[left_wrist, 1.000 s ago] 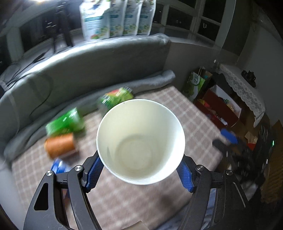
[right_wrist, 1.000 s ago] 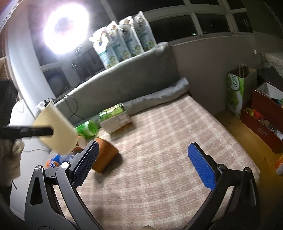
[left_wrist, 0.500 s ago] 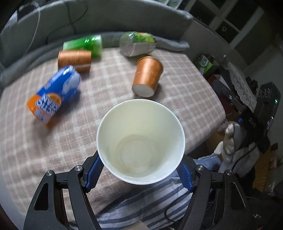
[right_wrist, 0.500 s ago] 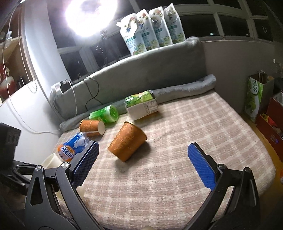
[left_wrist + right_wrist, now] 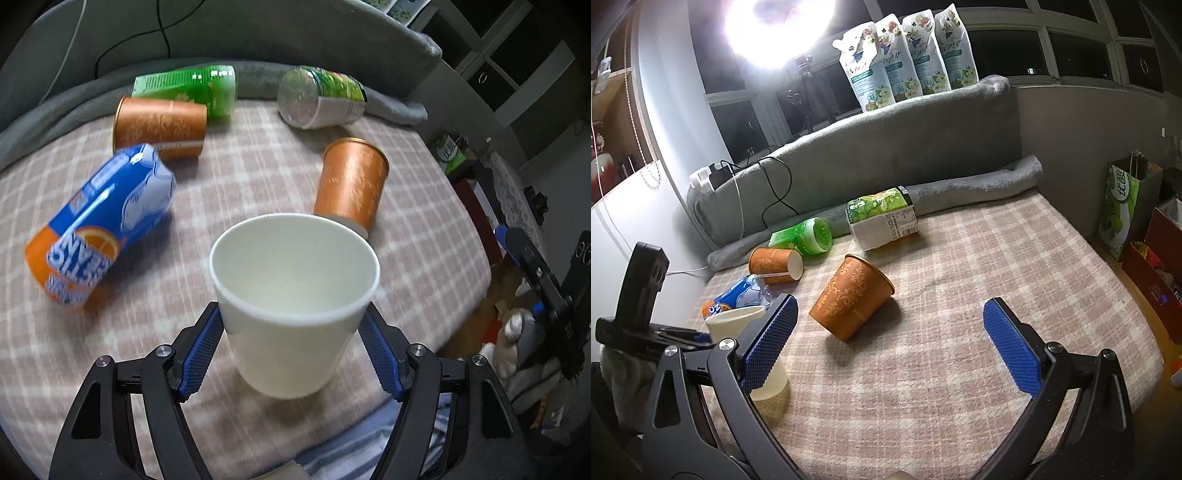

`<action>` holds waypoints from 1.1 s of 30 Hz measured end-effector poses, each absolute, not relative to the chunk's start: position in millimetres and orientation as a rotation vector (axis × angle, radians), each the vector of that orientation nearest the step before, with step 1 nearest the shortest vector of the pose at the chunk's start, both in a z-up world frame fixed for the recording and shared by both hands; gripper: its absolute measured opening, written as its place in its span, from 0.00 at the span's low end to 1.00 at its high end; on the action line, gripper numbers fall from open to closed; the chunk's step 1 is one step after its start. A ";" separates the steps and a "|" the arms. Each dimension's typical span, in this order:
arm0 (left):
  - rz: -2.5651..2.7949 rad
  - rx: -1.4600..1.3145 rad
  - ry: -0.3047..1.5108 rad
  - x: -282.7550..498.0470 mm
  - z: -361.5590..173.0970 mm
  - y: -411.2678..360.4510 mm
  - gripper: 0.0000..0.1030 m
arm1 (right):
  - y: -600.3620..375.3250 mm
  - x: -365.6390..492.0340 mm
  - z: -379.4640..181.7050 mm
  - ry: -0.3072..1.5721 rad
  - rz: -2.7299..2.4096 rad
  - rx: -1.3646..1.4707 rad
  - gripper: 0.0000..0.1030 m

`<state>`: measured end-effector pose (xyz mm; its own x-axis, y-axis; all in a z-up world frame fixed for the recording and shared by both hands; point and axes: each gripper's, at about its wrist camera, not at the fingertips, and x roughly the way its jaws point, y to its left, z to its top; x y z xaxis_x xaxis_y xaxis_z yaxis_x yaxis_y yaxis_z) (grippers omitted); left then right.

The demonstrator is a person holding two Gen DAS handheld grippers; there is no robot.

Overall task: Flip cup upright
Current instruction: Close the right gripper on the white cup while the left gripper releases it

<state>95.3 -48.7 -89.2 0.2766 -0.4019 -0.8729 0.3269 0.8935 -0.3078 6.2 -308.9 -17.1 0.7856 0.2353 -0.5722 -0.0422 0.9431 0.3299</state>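
Lower centre of left view: smooth white paper cup, mouth up, clamped between ribbed blue pads of left hand-held gripper; base seemingly on checked woven bed cover. Lower than half a second ago. Right hand-held gripper spread wide, holding nothing.

My left gripper has matt black plastic arms and blue knurled rubbery pads. They clamp a matt white paper cup. At 12 o'clock lies a copper-orange paper cup with a faint sheen. At 10 o'clock is a glossy blue-orange can. The plaid bedcover is soft, nubby cloth. My right gripper has the same textured blue pads.
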 end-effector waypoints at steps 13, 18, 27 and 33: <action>-0.472 -0.130 1.129 120.8 -87.2 -40.7 0.69 | -292.5 29.5 -20.2 0.734 0.286 0.365 1.00; -0.462 -0.141 1.078 113.1 -74.0 -27.5 0.69 | -268.4 48.7 -13.7 0.805 0.408 0.378 0.96; -0.326 -0.107 0.953 69.8 -58.6 9.9 0.69 | -202.2 104.6 -16.6 1.030 0.579 0.306 0.89; -0.271 -0.119 0.947 46.3 -66.2 30.0 0.69 | -173.9 143.4 -43.3 1.207 0.583 0.277 0.84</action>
